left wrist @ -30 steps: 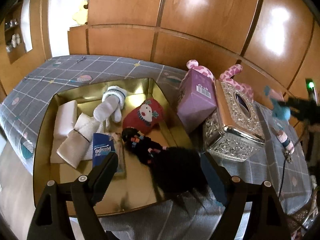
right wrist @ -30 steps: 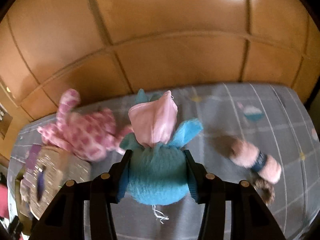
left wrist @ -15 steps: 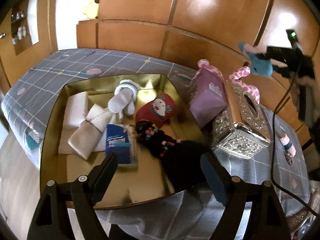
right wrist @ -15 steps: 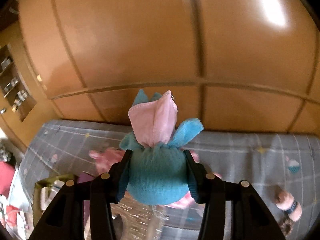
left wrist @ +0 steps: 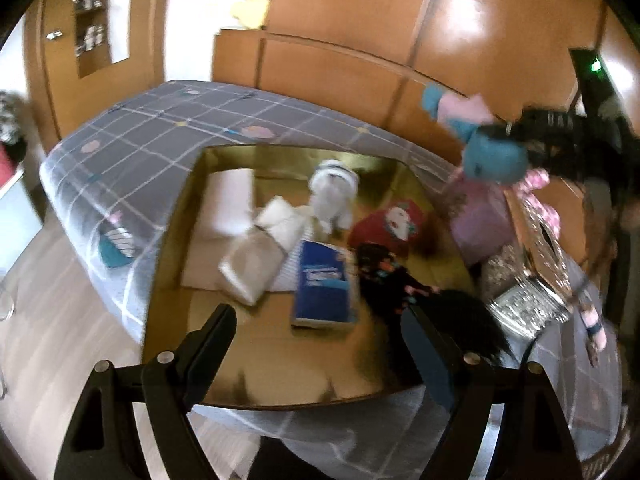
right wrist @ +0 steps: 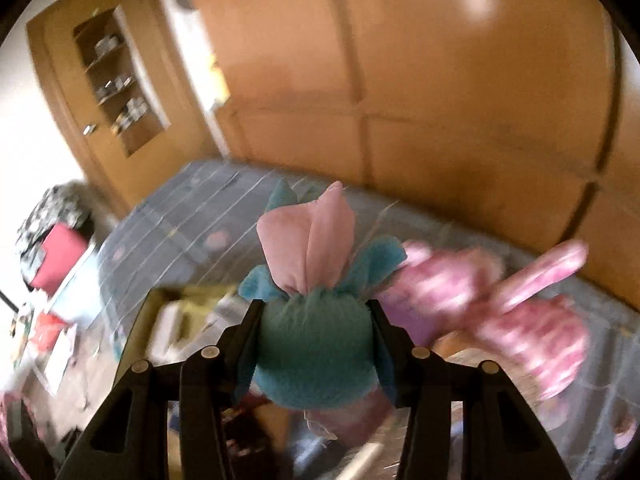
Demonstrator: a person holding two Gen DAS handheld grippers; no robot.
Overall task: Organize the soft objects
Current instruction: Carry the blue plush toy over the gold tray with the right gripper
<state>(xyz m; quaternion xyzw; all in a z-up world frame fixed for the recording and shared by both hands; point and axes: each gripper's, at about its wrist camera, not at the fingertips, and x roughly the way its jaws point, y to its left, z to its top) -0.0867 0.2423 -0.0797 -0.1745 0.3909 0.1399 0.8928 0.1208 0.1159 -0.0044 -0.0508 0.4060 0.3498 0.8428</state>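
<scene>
Fuzzy teal plush w/ a smooth pink hood (right wrist: 316, 300) is squeezed btwn the right gripper (right wrist: 316, 344), up in the air near the shiny gold box (left wrist: 176, 240). Left gripper (left wrist: 320, 344) hangs wide open, empty, over that box's flat bottom.

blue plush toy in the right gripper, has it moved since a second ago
Yes. The blue plush toy, clamped in the right gripper, has travelled from over the bare bedspread, past the pink spotted plush, toward the gold box.
</scene>
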